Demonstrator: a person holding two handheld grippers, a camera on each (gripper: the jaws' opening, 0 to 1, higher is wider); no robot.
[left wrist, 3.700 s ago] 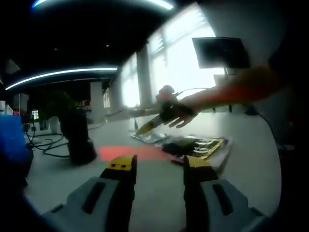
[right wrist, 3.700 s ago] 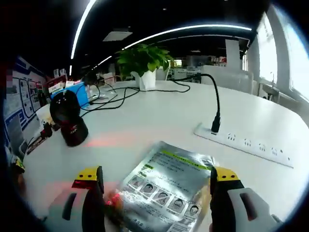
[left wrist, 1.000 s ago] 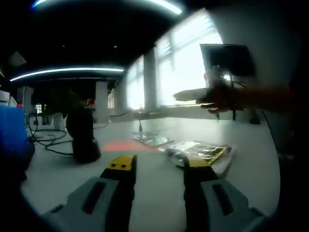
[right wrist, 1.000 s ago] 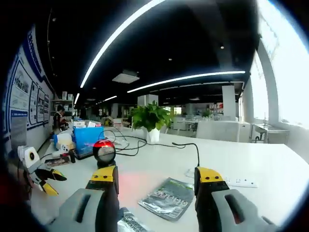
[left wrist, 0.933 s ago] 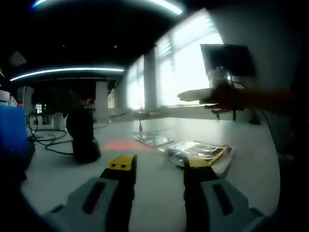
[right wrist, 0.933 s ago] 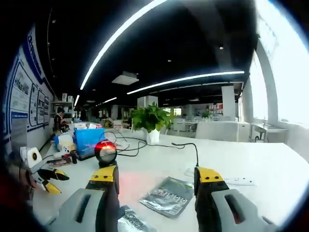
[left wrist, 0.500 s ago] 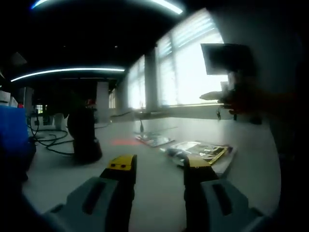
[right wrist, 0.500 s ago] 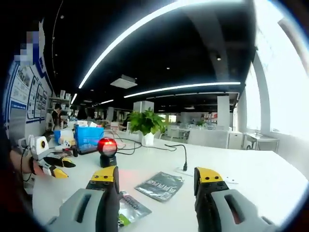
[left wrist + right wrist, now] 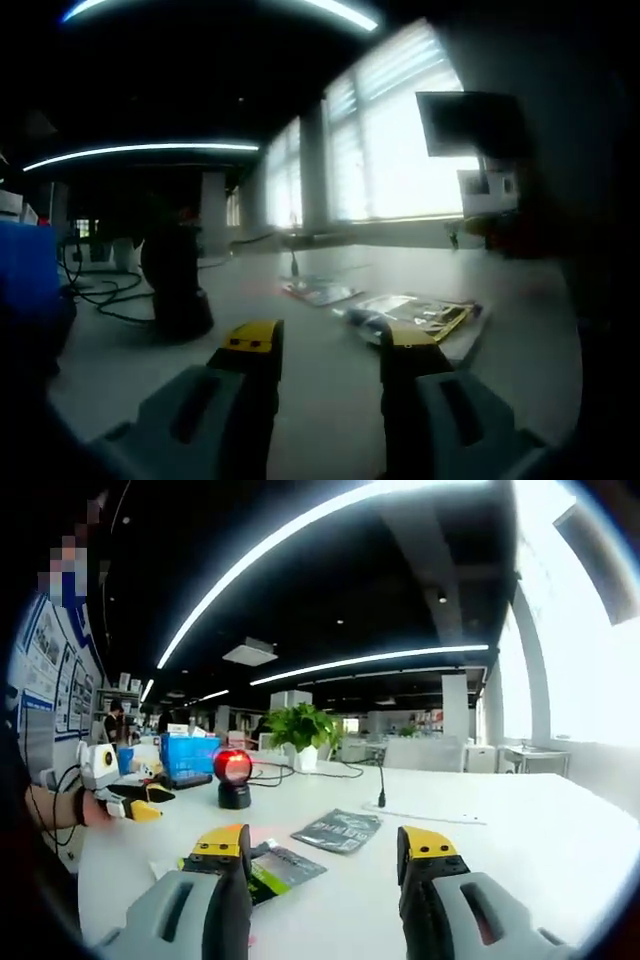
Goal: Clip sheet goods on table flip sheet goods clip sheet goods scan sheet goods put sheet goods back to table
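A silver sheet packet [image 9: 340, 830] lies flat on the white table [image 9: 540, 870], beyond my right gripper [image 9: 325, 842]. That gripper is open, holds nothing and hangs above the table. Closer to its left jaw lies a green-and-black packet [image 9: 282, 866]. The left gripper view has the silver packet [image 9: 320, 291] further off and a small pile of packets [image 9: 420, 315] with a yellow-and-black one on top. My left gripper [image 9: 328, 340] is open with nothing in it, short of that pile. In the right gripper view it appears as a left gripper [image 9: 125, 800] held in a hand.
A black scanner with a red light [image 9: 233, 772] stands behind the packets; it is a dark scanner [image 9: 177, 285] in the left gripper view. A blue box [image 9: 190, 752], cables, a potted plant [image 9: 300, 735] and a power strip [image 9: 425, 816] sit further back. A monitor [image 9: 465, 120] stands by the window.
The right gripper has drawn back and up from the silver packet, which stays on the table. The hand with it has gone out of the left gripper view to the right.
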